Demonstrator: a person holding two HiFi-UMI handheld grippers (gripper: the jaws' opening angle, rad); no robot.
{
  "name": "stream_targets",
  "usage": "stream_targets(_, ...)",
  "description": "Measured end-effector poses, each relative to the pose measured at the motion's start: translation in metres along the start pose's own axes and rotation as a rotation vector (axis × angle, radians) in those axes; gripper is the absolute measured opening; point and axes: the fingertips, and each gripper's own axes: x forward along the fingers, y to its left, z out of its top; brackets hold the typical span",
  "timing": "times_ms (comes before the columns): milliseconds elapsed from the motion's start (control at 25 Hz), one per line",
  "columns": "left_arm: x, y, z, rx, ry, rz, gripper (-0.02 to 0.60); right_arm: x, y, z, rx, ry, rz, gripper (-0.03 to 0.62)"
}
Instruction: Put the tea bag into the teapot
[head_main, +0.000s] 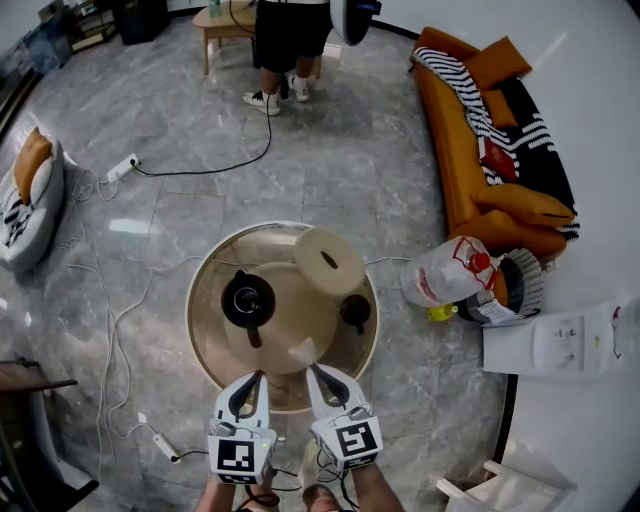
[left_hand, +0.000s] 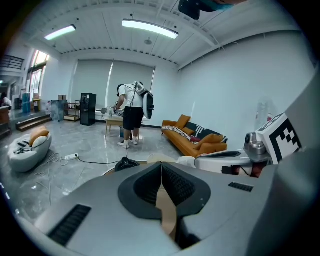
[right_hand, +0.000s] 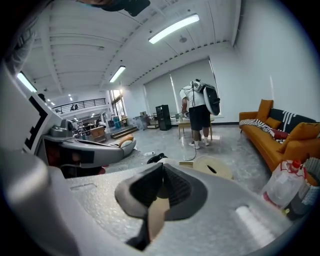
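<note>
- The tea bag shows as a pale scrap at the tip of the right gripper, whose jaws are pressed together on it, above the near side of the table. The hold looks thin, so a jolt could shake it loose.
- The teapot stands to the left. Its mouth looks narrow, so the bag may snag on the rim.
- The left gripper, jaws together on nothing, hangs close by and could bump the pot.

— What colours sit on the table?
— It's tan with a pale rim. The teapot is black, and the tea bag is white.
— And around it?
— A grey marbled floor and an orange sofa with a black-and-white striped blanket.
</note>
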Motion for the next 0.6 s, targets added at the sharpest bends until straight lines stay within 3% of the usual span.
stream_targets(80, -0.001, 0.005, 0.004, -0.024, -0.004, 0.009, 0.020, 0.007, 0.004, 0.003, -0.008, -0.004, 0.009, 0.000)
stream_targets(280, 0.000, 0.030, 0.007, 0.000, -0.019, 0.025, 0.020, 0.031, 0.013, 0.013, -0.028, -0.017, 0.026, 0.000)
stream_targets(400, 0.002, 0.042, 0.015, -0.060, -0.016, 0.046, 0.020, 0.046, 0.017, 0.021, -0.029, -0.020, 0.033, 0.000)
stream_targets(600, 0.006, 0.074, 0.012, -0.014, -0.019, 0.052, 0.020, 0.072, 0.029, 0.029, -0.049, -0.019, 0.044, 0.000)
